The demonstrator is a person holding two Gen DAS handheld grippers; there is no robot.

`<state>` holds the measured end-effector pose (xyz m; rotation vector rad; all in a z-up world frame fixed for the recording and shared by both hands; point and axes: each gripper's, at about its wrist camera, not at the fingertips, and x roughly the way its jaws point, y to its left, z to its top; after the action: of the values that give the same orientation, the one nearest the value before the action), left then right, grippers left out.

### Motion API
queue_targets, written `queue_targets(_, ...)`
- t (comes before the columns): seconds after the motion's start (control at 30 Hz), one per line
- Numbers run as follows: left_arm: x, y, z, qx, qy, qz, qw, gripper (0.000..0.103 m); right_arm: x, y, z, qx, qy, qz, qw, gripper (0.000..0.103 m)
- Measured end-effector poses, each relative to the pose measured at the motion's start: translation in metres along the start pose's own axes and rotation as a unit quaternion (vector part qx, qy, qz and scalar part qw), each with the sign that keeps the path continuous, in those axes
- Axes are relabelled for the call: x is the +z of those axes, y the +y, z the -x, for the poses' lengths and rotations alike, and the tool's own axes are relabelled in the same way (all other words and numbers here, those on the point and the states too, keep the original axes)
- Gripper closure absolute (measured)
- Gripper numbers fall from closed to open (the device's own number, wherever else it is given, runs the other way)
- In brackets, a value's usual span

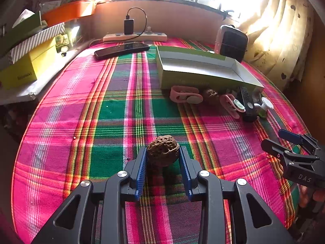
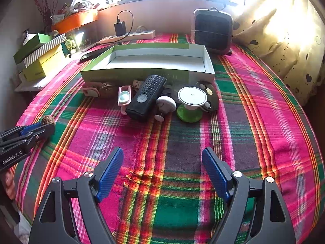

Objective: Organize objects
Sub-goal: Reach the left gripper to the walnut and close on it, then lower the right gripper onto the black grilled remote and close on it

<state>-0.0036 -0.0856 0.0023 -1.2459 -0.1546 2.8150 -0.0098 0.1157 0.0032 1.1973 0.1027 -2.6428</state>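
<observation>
My left gripper (image 1: pixel 163 152) is shut on a brown walnut (image 1: pixel 163 150), held above the plaid cloth; it also shows at the left edge of the right wrist view (image 2: pixel 47 125) with the walnut (image 2: pixel 48 120). My right gripper (image 2: pixel 162 158) is open and empty over the cloth; it also shows in the left wrist view (image 1: pixel 272 139). An open green box (image 2: pixel 146 74) with a white inside stands ahead. In front of it lie a black remote (image 2: pixel 147 97), a second walnut (image 2: pixel 107 88), pink clips (image 2: pixel 124 97), a white-and-green spool (image 2: pixel 191 103) and a white knob (image 2: pixel 165 106).
A phone (image 1: pixel 121 49), a power strip (image 1: pixel 135 37) with a charger, and a small black heater (image 2: pixel 212 32) sit at the table's back. Stacked boxes (image 1: pixel 30 57) and an orange tray (image 1: pixel 69 11) are at the left. A curtain (image 2: pixel 284 40) hangs at the right.
</observation>
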Motion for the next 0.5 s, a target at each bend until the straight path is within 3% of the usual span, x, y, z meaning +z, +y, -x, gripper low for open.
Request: queue_targets(0.5, 0.026, -0.014, -0.023, -0.018, 0.013, -0.02, 0.9996, 0.074, 0.026, 0.009, -0.006, 0.016, -0.011, -0.002, 1.0, 0.046)
